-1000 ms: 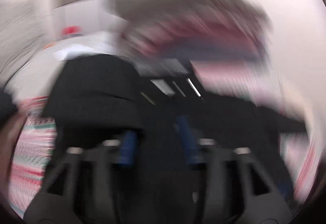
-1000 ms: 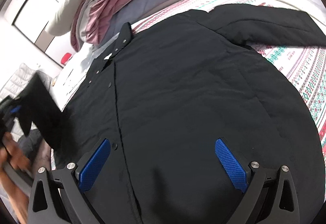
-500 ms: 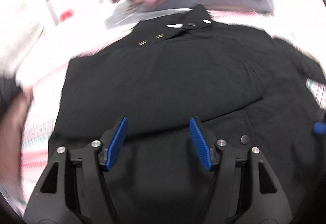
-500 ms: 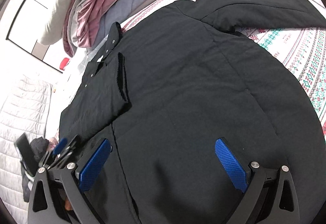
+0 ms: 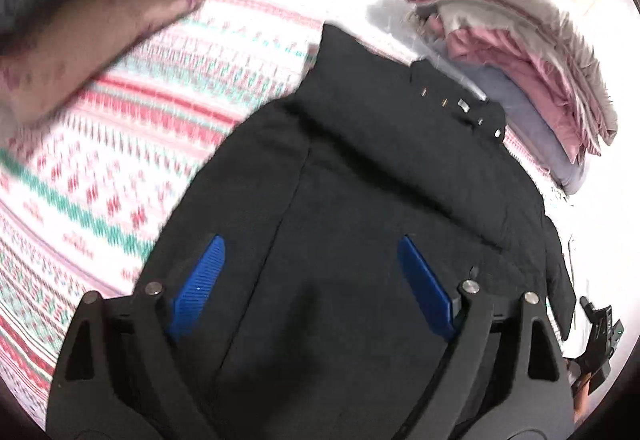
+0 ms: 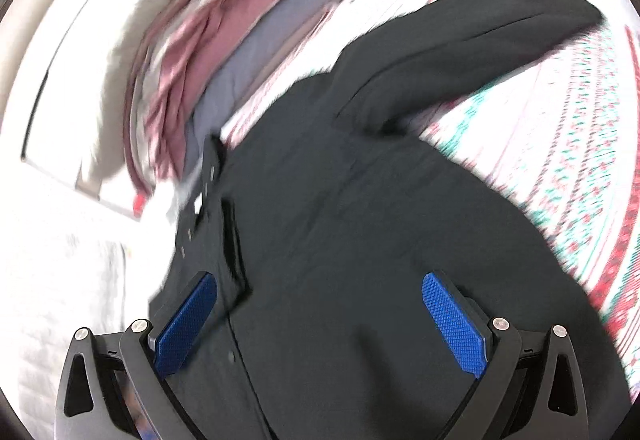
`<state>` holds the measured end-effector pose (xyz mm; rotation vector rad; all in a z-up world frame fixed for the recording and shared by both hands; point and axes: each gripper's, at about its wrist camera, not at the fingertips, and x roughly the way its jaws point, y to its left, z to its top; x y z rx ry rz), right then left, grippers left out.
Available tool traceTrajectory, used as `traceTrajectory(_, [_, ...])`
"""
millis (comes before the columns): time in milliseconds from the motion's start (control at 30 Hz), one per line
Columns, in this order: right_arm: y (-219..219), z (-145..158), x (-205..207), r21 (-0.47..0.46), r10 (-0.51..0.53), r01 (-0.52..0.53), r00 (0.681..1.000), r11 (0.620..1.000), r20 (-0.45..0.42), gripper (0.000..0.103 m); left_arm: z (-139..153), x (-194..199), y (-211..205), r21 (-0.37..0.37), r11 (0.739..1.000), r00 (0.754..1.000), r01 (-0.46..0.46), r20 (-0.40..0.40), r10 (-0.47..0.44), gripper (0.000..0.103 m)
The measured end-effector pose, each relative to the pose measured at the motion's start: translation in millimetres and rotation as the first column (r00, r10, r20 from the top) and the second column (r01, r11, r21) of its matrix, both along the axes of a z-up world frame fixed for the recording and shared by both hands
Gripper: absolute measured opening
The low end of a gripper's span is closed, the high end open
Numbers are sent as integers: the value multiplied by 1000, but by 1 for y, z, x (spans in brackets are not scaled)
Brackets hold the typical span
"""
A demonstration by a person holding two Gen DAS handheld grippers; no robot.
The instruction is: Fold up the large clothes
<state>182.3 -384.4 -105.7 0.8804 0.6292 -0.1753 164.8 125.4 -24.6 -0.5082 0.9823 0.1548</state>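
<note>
My left tool (image 5: 308, 280) has just been opening, pads spread, nothing between them; it hangs over the black jacket (image 5: 360, 200), lying flat on the patterned bed cover (image 5: 100, 160), collar far. Right tool (image 6: 320, 320) spread too, empty, over the front placket. Left view alone shows the left side already folded in; right view alone shows the right sleeve (image 6: 480, 32) outstretched, probably my next fold. Stacked bedding (image 5: 520, 40) sits beyond the collar.

Black jacket (image 5: 380, 200) lies flat on the patterned bedspread (image 5: 120, 160), one sleeve folded in.
</note>
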Motion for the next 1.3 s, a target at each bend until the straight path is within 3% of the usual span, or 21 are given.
traceTrajectory(133, [-47, -8, -19, 91, -84, 79, 995, 993, 56, 103, -22, 13, 6, 47, 998, 996, -41, -74, 44, 89])
traceTrajectory(233, [-81, -3, -40, 56, -176, 171, 979, 984, 105, 103, -30, 18, 10, 30, 999, 994, -11, -105, 14, 89])
traceTrajectory(300, [-105, -1, -50, 39, -233, 230, 966, 973, 114, 103, -31, 18, 11, 66, 998, 994, -13, -110, 21, 89])
traceTrajectory(400, [-160, -15, -58, 157, -293, 272, 948, 949, 128, 103, -35, 24, 7, 92, 996, 991, 23, -134, -11, 89])
traceTrajectory(467, [-208, -34, -61, 277, -365, 325, 925, 904, 105, 103, -36, 26, 7, 91, 995, 990, 29, -141, -16, 89])
traceTrajectory(500, [-223, -38, -61, 292, -391, 352, 917, 889, 86, 103, -36, 26, 8, 99, 995, 990, 24, -141, -10, 89])
traceTrajectory(567, [-255, -34, -58, 274, -437, 398, 894, 876, 100, 103, -34, 27, 9, 127, 992, 991, 13, -135, 4, 89])
traceTrajectory(667, [-279, -24, -31, 210, -445, 424, 893, 881, 63, 103, -34, 27, 14, 117, 993, 991, 3, -134, 13, 89])
traceTrajectory(833, [-299, -22, -3, 226, -495, 479, 869, 848, 17, 103, -31, 26, 20, 124, 992, 993, -20, -110, 34, 89])
traceTrajectory(867, [-303, -20, 3, 225, -489, 474, 872, 851, 14, 95, -29, 26, 22, 135, 990, 994, -28, -101, 42, 89])
traceTrajectory(900, [-301, -19, 8, 223, -484, 471, 875, 854, 3, 66, -27, 25, 24, 146, 989, 994, -39, -92, 53, 88])
traceTrajectory(933, [-307, -23, 6, 235, -476, 470, 879, 851, -33, 45, -27, 24, 26, 151, 987, 994, -47, -87, 61, 88])
traceTrajectory(967, [-310, -25, 9, 275, -471, 469, 880, 839, -63, 10, -25, 24, 29, 156, 986, 994, -60, -78, 72, 85])
traceTrajectory(1033, [-307, -13, 9, 280, -478, 469, 878, 838, -41, 10, -23, 23, 34, 155, 985, 994, -70, -70, 82, 81])
traceTrajectory(1167, [-257, 70, 26, -32, -396, 400, 913, 916, 101, 10, -18, 21, 45, 133, 985, 993, -105, -45, 112, 79])
traceTrajectory(1300, [-163, 143, 45, -280, -214, 276, 949, 920, 232, 10, -14, 19, 53, 92, 988, 991, -126, -32, 129, 79])
